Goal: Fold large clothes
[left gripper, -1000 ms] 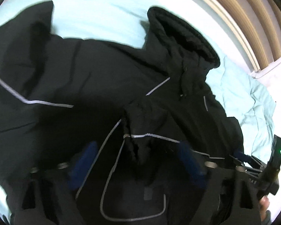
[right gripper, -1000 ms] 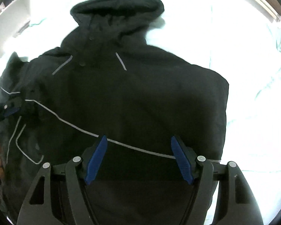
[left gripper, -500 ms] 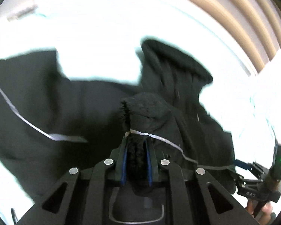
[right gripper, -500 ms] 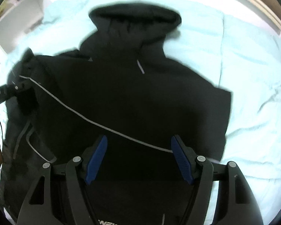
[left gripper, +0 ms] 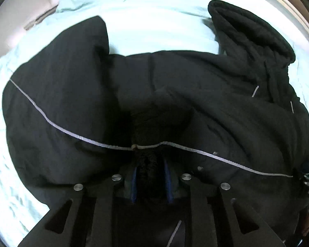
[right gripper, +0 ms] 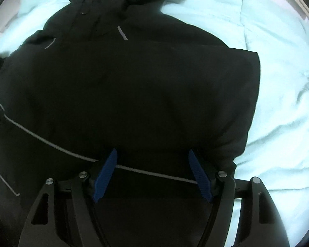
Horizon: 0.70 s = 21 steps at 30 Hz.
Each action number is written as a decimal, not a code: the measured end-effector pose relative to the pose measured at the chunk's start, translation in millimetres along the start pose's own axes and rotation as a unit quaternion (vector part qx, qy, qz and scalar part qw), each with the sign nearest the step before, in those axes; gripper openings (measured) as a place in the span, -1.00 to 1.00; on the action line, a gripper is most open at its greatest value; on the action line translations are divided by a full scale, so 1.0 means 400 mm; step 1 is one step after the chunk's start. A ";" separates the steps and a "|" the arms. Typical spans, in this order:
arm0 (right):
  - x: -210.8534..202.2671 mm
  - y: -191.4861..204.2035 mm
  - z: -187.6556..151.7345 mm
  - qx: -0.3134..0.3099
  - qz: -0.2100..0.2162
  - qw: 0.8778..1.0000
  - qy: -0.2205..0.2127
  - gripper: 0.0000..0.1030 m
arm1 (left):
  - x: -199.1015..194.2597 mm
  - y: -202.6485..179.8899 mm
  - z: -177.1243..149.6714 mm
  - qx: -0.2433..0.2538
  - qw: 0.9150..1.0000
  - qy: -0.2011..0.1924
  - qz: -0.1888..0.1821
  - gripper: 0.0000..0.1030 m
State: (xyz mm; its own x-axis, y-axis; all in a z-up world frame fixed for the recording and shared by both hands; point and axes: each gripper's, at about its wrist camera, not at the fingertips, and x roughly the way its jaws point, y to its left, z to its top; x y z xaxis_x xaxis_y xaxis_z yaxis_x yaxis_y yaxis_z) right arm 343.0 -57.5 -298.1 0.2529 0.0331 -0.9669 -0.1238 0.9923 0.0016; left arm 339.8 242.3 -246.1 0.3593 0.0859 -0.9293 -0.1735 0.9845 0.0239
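Note:
A large black hooded jacket (left gripper: 195,103) with thin grey piping lies on a pale blue bed; its hood (left gripper: 251,30) points to the far right. My left gripper (left gripper: 150,177) is shut on a bunched fold of the jacket at the piping line. In the right wrist view the jacket (right gripper: 134,92) fills the frame, hood at the top. My right gripper (right gripper: 152,173) is open, its blue pads (right gripper: 105,175) spread just above the jacket's lower part, holding nothing. The right gripper's tip also shows at the right edge of the left wrist view (left gripper: 308,183).
The pale blue bedding (right gripper: 278,82) surrounds the jacket on all sides. A wooden headboard or wall trim (left gripper: 298,10) runs along the far right. A white shelf or wall (left gripper: 10,30) stands at the far left.
My left gripper closed on a jacket fold and now holds it, pulling the piping line taut. My right gripper stayed open and moved closer over the jacket.

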 end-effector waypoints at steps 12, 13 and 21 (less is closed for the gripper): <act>-0.207 0.030 -0.075 -0.051 0.019 0.996 -0.066 0.43 | -0.238 -0.032 -0.039 -0.019 0.990 -0.092 -0.102 0.06; -0.214 0.039 -0.087 -0.057 0.021 0.996 -0.067 0.43 | -0.227 -0.041 -0.048 -0.015 0.990 -0.084 -0.112 0.06; -0.074 0.056 -0.152 -0.058 0.014 0.998 0.014 0.43 | 0.050 -0.157 -0.100 -0.011 0.997 0.032 -0.073 0.07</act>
State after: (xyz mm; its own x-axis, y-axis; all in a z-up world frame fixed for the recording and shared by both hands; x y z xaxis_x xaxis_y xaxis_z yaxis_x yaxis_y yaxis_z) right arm 274.6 -43.5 -285.0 0.2219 0.0557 -0.9735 -0.2410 0.9705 0.0006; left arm 321.0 176.3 -281.0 0.3228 -0.0697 -0.9439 -0.1431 0.9822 -0.1214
